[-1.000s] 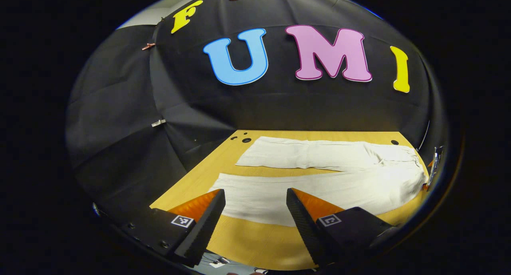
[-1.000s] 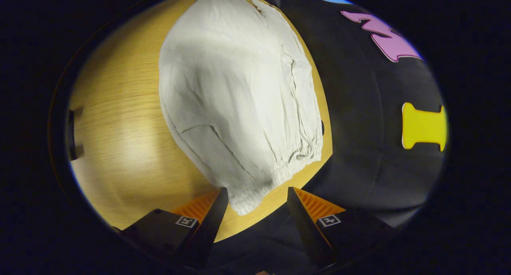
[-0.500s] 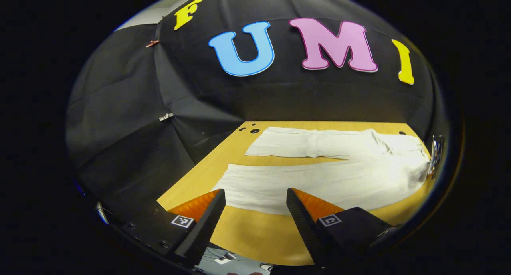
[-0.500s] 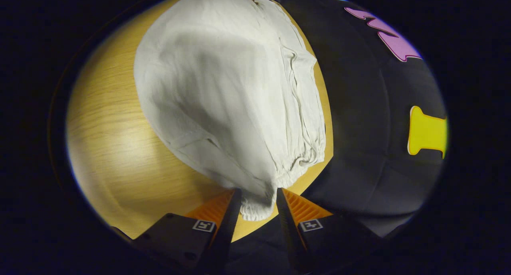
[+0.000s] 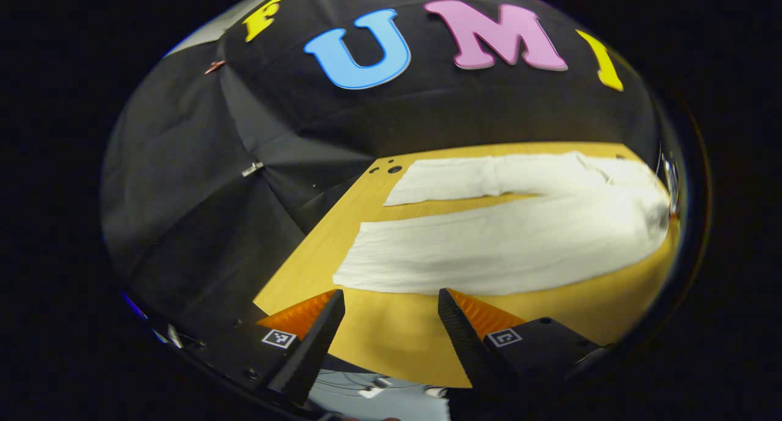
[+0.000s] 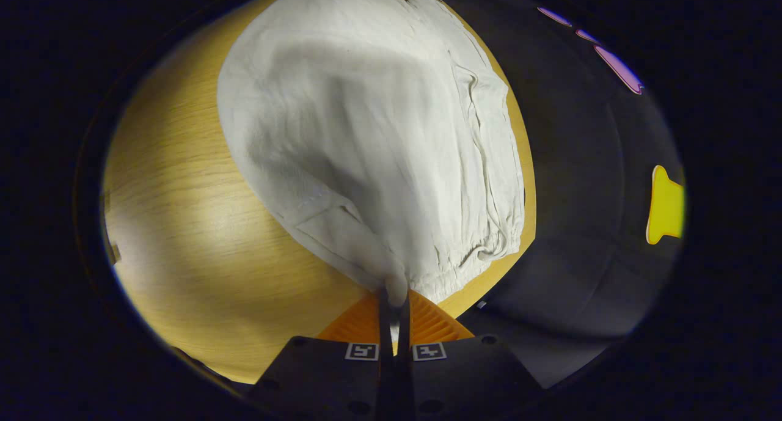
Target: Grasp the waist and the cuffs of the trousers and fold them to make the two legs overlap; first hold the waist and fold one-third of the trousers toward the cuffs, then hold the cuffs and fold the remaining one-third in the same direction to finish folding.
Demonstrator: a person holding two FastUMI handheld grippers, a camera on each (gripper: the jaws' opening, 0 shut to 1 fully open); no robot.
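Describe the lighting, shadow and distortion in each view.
Left gripper view: fisheye bends the light wooden table edge into a curve; the white cloth trousers look soft and bright toward the right. Right gripper view: a glare patch on the table at lower left, and a grey shadow across the trousers above the right gripper.

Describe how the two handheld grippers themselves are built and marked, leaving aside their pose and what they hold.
The left gripper has two long wedge-shaped fingers with finely textured inner faces, backed by ribbed panels, on dark blocky bodies. Each body carries a small square black-and-white marker and round screw heads. The right gripper shows the same build: ribbed panels, dark bodies, a square marker on each side.
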